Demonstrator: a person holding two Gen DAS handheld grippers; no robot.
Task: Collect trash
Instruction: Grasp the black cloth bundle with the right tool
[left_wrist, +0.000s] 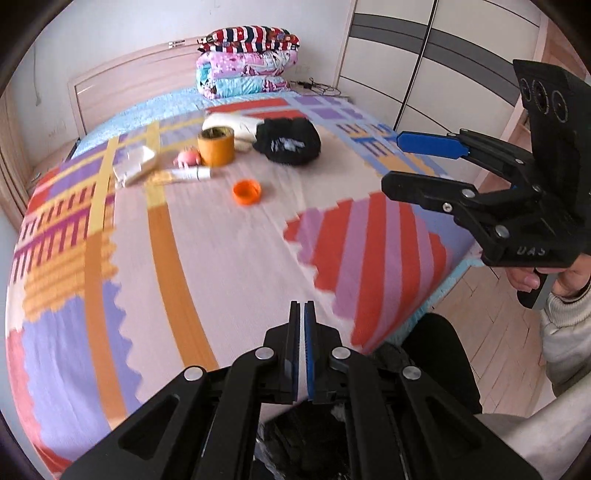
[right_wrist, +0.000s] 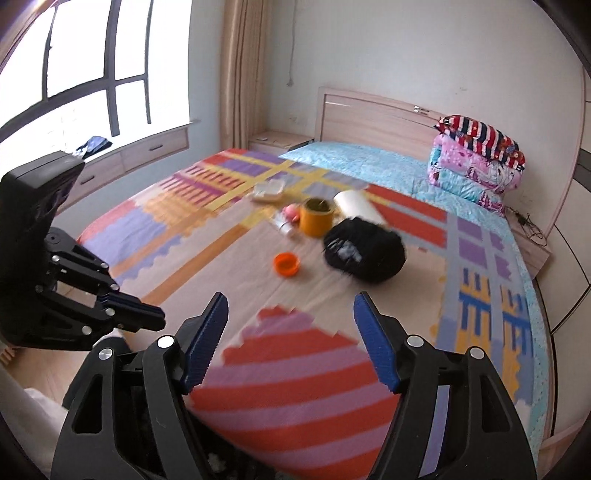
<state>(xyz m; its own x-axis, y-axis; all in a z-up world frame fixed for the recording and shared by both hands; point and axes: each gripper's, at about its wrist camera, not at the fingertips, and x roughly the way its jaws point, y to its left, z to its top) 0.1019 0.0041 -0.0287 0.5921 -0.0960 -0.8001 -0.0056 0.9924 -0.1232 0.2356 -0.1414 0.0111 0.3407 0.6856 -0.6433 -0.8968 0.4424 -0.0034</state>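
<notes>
- A bed (left_wrist: 229, 258) fills both views, covered by a patchwork sheet of pink, orange, purple and red blocks
- The left gripper (left_wrist: 302, 314) hangs over the near edge of the bed, its two fingers pressed together; nothing can be seen between them
- The right gripper (right_wrist: 290, 317) hangs over the same near edge to its right, with its blue-padded fingers spread wide apart and only the sheet showing between them
- The trash lies in a loose cluster near the middle of the bed, well apart from both grippers
- An orange cap (left_wrist: 247, 192) lies alone, nearest the grippers, open side up
- Behind it stands an upright orange tape roll (left_wrist: 216, 147), with a small pink toy (left_wrist: 188, 158) just beside it
- A white tube (left_wrist: 192, 173) lies flat in front of the toy, and a pale crumpled packet (left_wrist: 133, 168) lies further out on that side
- A black bag (left_wrist: 287, 141) sits bunched on the other side of the tape roll, with a white object (left_wrist: 232, 125) partly hidden behind it
- Folded quilts (left_wrist: 247, 61) are stacked at the headboard (left_wrist: 122, 79)
- A window (right_wrist: 74, 59) lights the room in the right wrist view
</notes>
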